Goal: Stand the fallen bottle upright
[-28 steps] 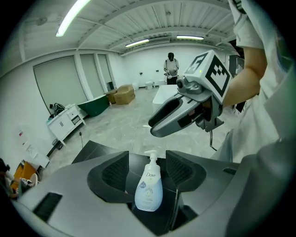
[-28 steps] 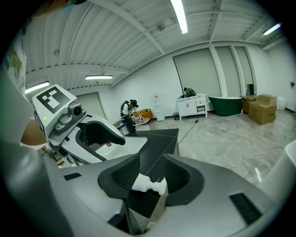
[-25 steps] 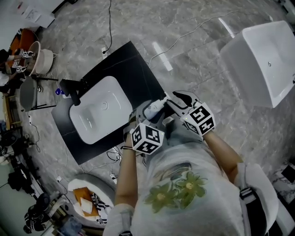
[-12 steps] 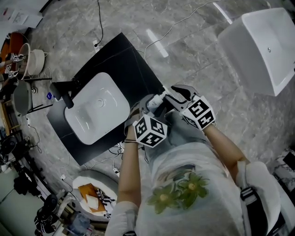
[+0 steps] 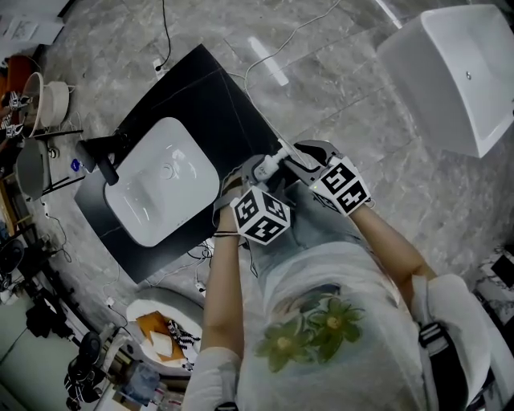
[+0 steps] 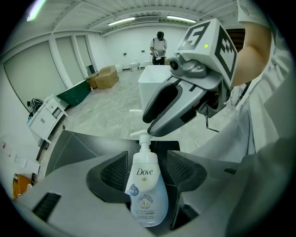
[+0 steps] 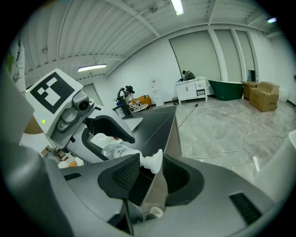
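While viewed from above, at centre left: black bench [image 5: 209, 88], white sink [image 5: 157, 181] sunk in it. Near frame centre, over bench's right edge, left tool [image 6: 147, 170] clamped on bottle [image 6: 147, 196] body. Right tool [image 7: 151, 171] closed round pump [image 7: 150, 162] from upper right. Held lying along left tool's jaws, pump forward, label up.

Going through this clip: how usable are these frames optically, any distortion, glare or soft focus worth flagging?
Left gripper view: heavy fisheye bend and dark corners, yet the bottle label reads sharp. Right gripper view: same distortion, with the ceiling lamp blown out. Head view: crisp, with light streaks reflected on the glossy floor.
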`<state>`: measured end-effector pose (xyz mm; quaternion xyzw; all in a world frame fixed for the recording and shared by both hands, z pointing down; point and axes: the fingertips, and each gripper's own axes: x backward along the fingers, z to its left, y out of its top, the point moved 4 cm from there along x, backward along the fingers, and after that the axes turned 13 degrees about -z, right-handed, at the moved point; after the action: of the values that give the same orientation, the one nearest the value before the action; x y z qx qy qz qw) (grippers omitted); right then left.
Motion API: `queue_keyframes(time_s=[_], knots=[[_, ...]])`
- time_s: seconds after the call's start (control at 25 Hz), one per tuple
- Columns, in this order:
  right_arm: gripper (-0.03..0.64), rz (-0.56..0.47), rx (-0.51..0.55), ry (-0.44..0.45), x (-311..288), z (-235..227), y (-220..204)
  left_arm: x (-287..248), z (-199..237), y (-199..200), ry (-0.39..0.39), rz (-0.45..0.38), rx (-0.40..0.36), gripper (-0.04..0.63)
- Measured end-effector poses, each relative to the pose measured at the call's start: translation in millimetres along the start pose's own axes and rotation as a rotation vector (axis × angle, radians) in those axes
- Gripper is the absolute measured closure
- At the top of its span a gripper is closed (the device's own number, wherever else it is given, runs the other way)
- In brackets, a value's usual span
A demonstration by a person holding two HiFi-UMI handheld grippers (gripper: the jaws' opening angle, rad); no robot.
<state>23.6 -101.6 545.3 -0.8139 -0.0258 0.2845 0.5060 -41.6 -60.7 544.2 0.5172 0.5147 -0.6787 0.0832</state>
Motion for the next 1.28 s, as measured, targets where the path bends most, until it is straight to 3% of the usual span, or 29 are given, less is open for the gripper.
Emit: queue_keyframes(time_s=[0.56, 0.88, 1.28], knots=[[0.480, 0.089, 0.076, -0.011, -15, -1, -26, -16, 2, -18, 0.011, 0.067, -0.008, 0.333], [0.480, 0.113, 0.087, 0.006, -18, -2, -28, -20, 2, -21, 0.007, 0.071, 0.001, 0.333], [0.526, 0.121, 0.143, 0.021, -19, -4, -26, -20, 7, -23, 0.030, 0.058, 0.008, 0.339]])
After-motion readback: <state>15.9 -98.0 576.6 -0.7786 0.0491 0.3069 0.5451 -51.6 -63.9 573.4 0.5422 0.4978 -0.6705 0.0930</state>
